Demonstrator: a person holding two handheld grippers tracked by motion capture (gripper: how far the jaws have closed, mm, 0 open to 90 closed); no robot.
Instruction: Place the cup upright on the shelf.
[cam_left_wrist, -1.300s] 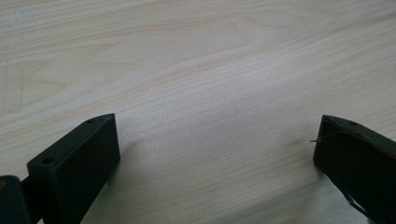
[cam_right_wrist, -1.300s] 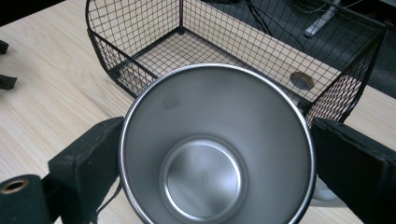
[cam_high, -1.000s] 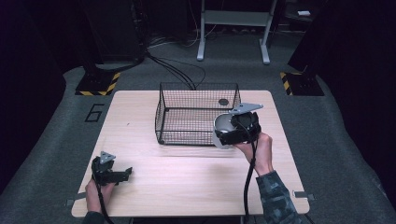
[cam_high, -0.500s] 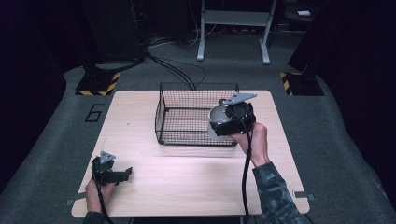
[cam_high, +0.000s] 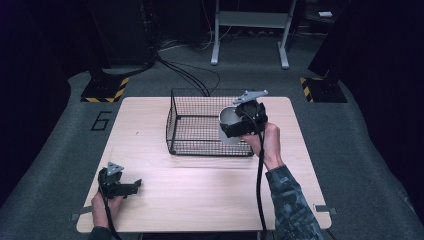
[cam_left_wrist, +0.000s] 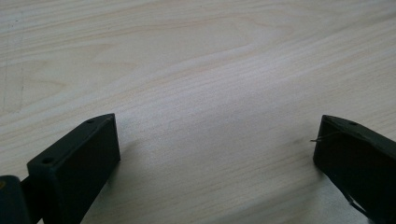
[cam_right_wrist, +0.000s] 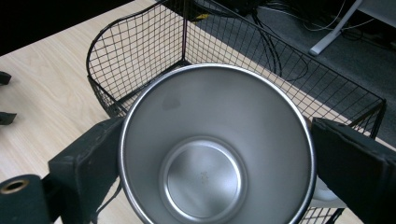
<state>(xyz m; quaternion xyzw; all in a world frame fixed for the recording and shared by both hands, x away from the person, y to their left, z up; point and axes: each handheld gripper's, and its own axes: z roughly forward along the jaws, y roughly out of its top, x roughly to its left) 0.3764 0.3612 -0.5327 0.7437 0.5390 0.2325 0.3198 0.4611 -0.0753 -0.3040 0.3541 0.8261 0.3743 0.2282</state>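
Observation:
A stainless steel cup (cam_high: 228, 119) is held on its side in my right gripper (cam_high: 232, 129), above the right part of a black wire basket (cam_high: 200, 148). In the right gripper view the cup's empty inside (cam_right_wrist: 205, 177) faces the camera. Both jaws of the right gripper (cam_right_wrist: 215, 154) press against the cup's rim, with the basket (cam_right_wrist: 140, 60) below and beyond. My left gripper (cam_high: 131, 187) rests near the table's front left corner. Its jaws stand wide apart over bare wood, nothing inside the left gripper (cam_left_wrist: 215, 149).
The wooden table (cam_high: 200, 195) carries the basket at its back middle. On the floor behind lie black cables (cam_high: 190, 75), two yellow-black striped bases (cam_high: 105, 90) and a metal stand (cam_high: 250, 35). A "6" (cam_high: 101, 120) marks the floor at left.
My right gripper has carried the cup up and to the left, from the basket's front right corner to above its right part. The left gripper has stayed put.

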